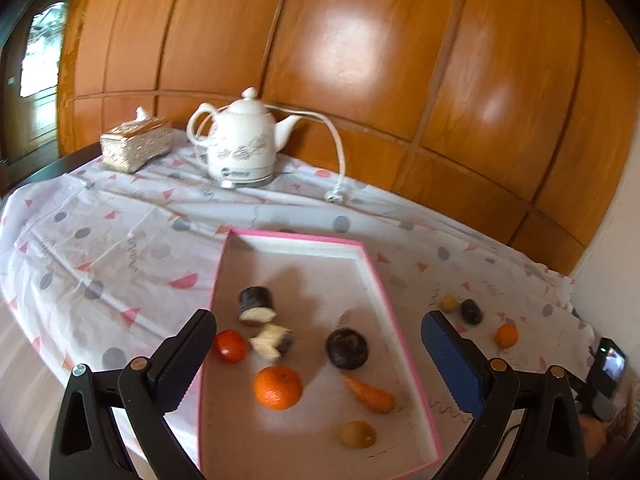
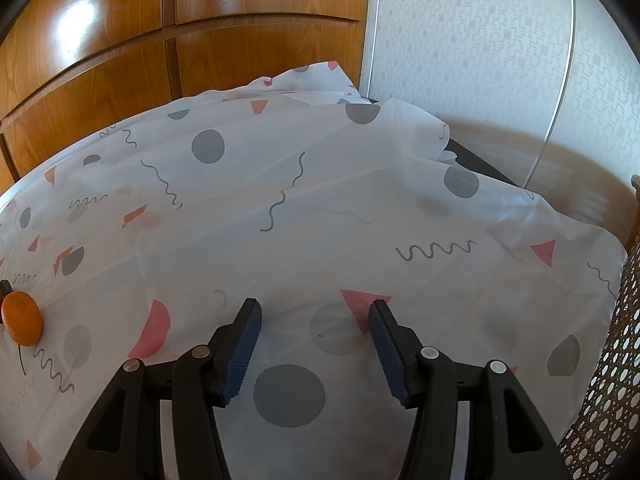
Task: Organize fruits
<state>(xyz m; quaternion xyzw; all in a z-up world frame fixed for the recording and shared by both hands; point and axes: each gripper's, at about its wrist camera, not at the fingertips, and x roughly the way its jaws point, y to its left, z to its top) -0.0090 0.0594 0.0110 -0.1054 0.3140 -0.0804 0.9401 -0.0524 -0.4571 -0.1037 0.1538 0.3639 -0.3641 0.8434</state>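
A pink-rimmed tray [image 1: 296, 237] lies on the patterned cloth. In it are an orange [image 1: 277, 387], a red tomato [image 1: 230, 345], a carrot [image 1: 370, 397], a dark round fruit [image 1: 346, 348], a brownish kiwi [image 1: 357, 435] and two cut dark-skinned halves [image 1: 257, 305]. My left gripper [image 1: 318, 342] hangs wide open over the tray, nothing between its fingers. Right of the tray lie a yellowish fruit [image 1: 449, 303], a dark one [image 1: 471, 311] and a small orange [image 1: 506, 335]. My right gripper [image 2: 315, 338] stands open above bare cloth, with that small orange [image 2: 22, 319] far to its left.
A white kettle [image 1: 243, 140] with its cord [image 1: 337, 160] and a tissue box [image 1: 135, 143] stand at the back by the wooden panelling [image 1: 360, 60]. A small device [image 1: 608, 364] sits at the table's right edge. A woven chair [image 2: 612, 380] stands at the right.
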